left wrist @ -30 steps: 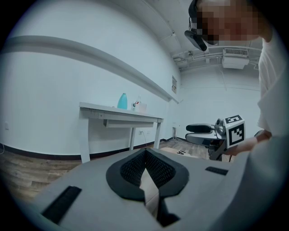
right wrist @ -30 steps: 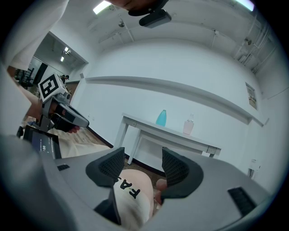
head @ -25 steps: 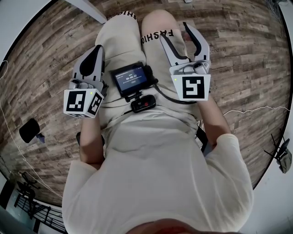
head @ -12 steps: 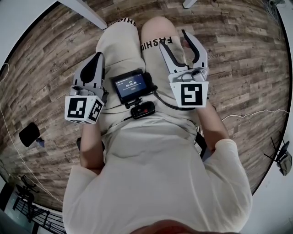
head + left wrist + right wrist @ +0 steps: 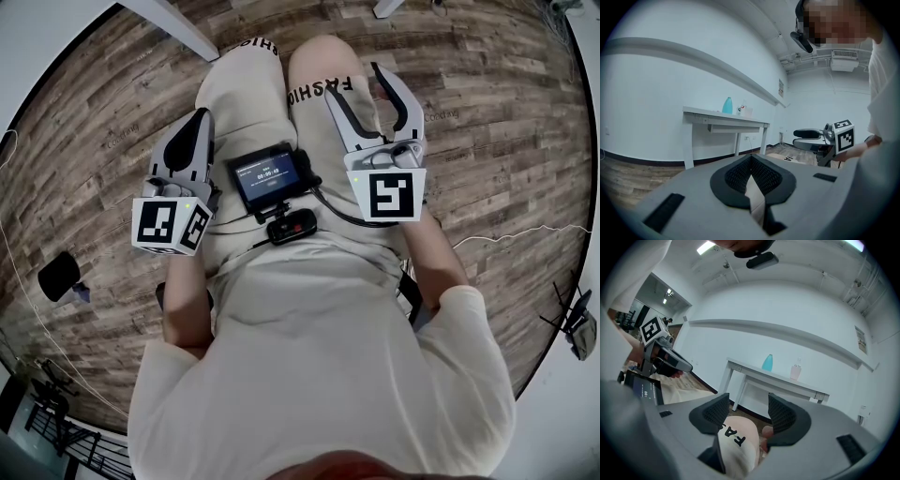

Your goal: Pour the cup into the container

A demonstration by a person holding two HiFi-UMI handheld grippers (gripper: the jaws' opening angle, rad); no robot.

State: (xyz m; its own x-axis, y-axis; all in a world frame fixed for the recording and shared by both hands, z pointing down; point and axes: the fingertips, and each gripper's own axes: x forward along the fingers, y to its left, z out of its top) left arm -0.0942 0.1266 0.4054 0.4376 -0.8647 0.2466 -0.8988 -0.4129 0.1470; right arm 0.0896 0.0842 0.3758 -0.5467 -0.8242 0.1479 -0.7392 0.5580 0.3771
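Wooden floor (image 5: 103,122) planks are spreading out beneath a seated person, who is holding both tools low over the lap and close to the body. The left hand-held gripper (image 5: 198,118) is resting above the left thigh with its jaws pressed together. Its own view is showing the dark pads meeting in a closed seam with nothing pinched between them. The right hand-held gripper (image 5: 354,81) is hovering over the right knee (image 5: 319,56) with its jaws spread roughly halfway. The knee is showing through the gap in that gripper's own view, but the pads are touching nothing. A small screen (image 5: 268,173) is sitting at the person's waist between the two tools.

The task's things are standing well apart from both tools, across the room on a white surface (image 5: 754,372) against the wall. A teal vessel (image 5: 767,362) is standing upright there, with a pale pinkish vessel (image 5: 796,371) near it to the right. They are appearing too small to tell which is the cup and which the container.

Judging from this, the pour is not yet begun. Nothing is being gripped and neither vessel is looking disturbed. Everything is lying ahead: approaching the surface, taking the cup, tipping it over the container and setting it down.
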